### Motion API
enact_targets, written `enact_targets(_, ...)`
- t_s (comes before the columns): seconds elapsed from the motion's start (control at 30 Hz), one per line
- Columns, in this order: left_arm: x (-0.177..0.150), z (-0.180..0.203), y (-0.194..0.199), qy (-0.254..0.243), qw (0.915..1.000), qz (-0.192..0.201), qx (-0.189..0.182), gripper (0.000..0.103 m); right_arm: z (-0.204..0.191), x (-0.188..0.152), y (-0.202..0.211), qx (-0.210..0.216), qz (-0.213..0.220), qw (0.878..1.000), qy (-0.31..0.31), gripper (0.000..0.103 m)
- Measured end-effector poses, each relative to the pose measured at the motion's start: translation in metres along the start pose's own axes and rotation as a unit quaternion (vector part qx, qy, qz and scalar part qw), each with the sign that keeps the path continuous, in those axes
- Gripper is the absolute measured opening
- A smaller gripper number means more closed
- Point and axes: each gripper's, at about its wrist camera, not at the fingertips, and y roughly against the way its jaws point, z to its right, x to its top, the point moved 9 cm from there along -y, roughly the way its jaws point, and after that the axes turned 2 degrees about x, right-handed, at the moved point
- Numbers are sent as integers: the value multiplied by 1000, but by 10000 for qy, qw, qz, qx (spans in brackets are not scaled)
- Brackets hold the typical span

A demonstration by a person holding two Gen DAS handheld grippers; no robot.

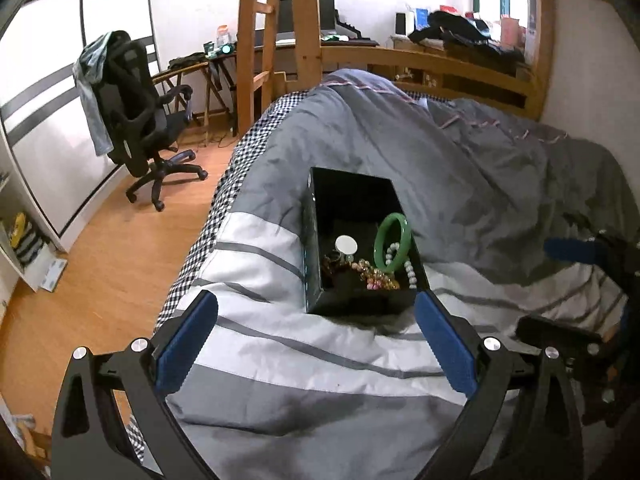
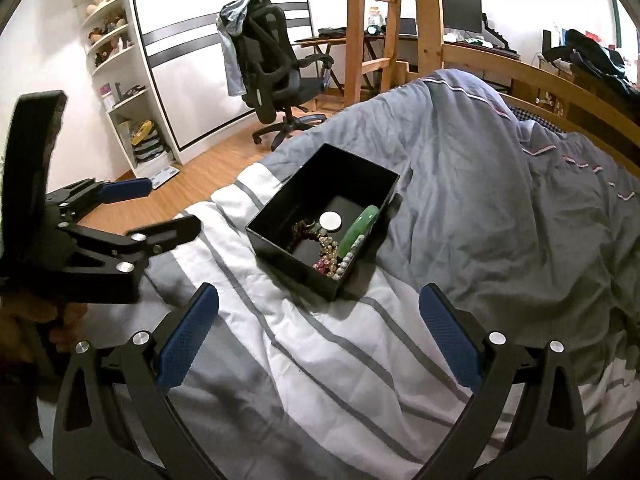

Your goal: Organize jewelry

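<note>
Left tool [image 1: 316,336] and right tool [image 2: 318,330] spread wide, empty, short of jewelry box [image 1: 352,200].

No readable text from either of my wrist views. Items on the far desk [image 1: 472,36] and shelves [image 2: 120,60] too small and blurred.

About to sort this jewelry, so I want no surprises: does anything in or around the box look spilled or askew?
Nothing spilled. The black box sits on the rumpled duvet, and the green bangle leans on edge against its wall over tangled bead bracelets.
</note>
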Motion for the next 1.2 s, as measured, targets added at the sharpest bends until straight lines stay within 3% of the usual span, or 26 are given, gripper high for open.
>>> enact_targets(0.13, -3, 12, -6, -248, 9996, -115, 116, 97, 1, -4, 1, -66, -23, 10000, 38, 99)
enact_targets(0.3, -3, 30, 5, -748, 9969, 110, 225, 97, 4, -4, 7, -104, 22, 9999, -20, 99)
enact_targets(0.73, -4, 4, 4, -346, 9994, -95, -17, 97, 24, -11, 16, -229, 101, 9995, -188, 99)
enact_targets(0.9, -10, -4, -5, -398, 9988, -277, 58, 97, 24, -9, 18, -187, 154, 9995, -214, 99)
enact_targets(1.2, -11, 2, -4, -551, 9979, -234, 258, 97, 21, -10, 19, -164, 142, 9996, -178, 99)
